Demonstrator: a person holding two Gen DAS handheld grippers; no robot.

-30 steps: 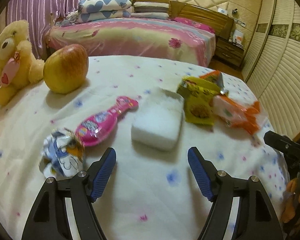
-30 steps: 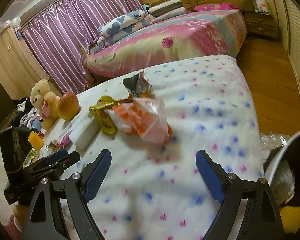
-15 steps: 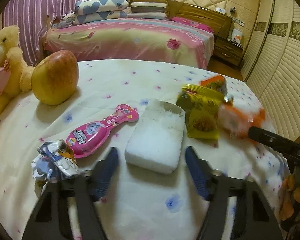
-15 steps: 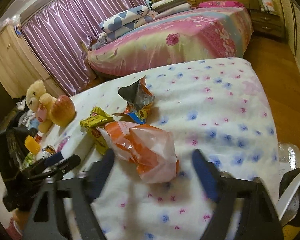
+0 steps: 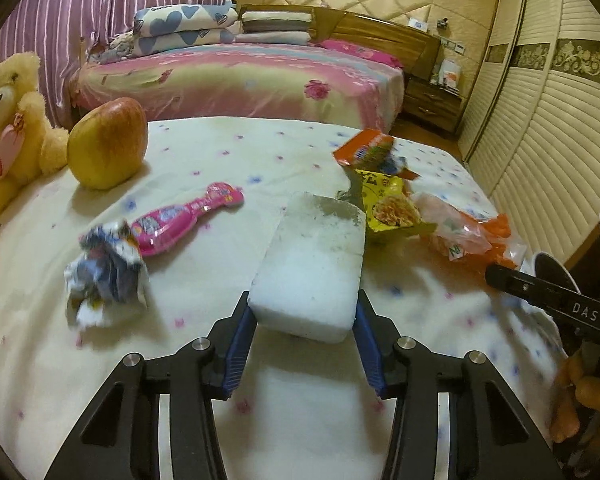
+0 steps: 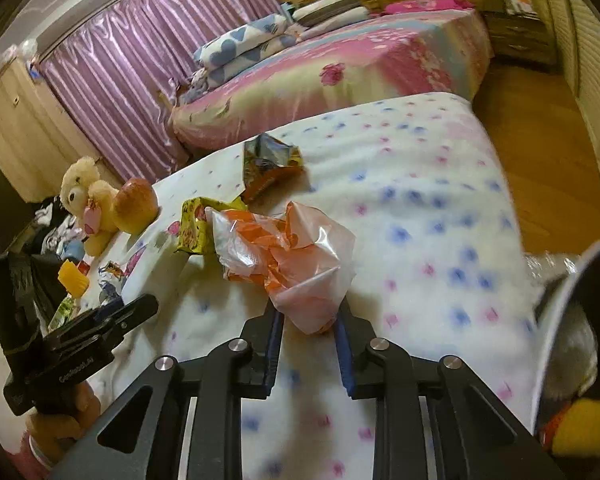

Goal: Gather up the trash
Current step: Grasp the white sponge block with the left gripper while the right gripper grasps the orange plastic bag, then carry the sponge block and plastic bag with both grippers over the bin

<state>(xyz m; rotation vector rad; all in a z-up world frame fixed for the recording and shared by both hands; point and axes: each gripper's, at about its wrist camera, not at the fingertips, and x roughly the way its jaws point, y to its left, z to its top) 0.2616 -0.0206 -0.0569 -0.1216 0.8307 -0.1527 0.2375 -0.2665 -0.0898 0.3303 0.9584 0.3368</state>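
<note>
A white foam block [image 5: 312, 268] lies on the flowered tablecloth [image 5: 220, 152]. My left gripper [image 5: 302, 320] has its blue pads on both sides of the block's near end, closed against it. An orange and clear plastic bag [image 6: 292, 256] lies near the table's right side; my right gripper [image 6: 308, 320] has closed on its near end. The bag also shows in the left wrist view [image 5: 468, 232]. A yellow noodle wrapper [image 5: 388, 204], an orange snack wrapper [image 5: 368, 150], a crumpled blue-white wrapper [image 5: 104, 276] and a pink package [image 5: 184, 220] lie around.
An apple [image 5: 108, 142] and a yellow teddy bear [image 5: 8, 128] stand at the table's far left. A bin with a white liner [image 6: 572, 320] sits by the table's right edge. A bed [image 5: 240, 76] and wardrobe doors [image 5: 548, 120] stand behind.
Both grippers moved forward and narrowed: the left onto the foam block, the right onto the orange plastic bag. Both were wide open and short of these objects before.
</note>
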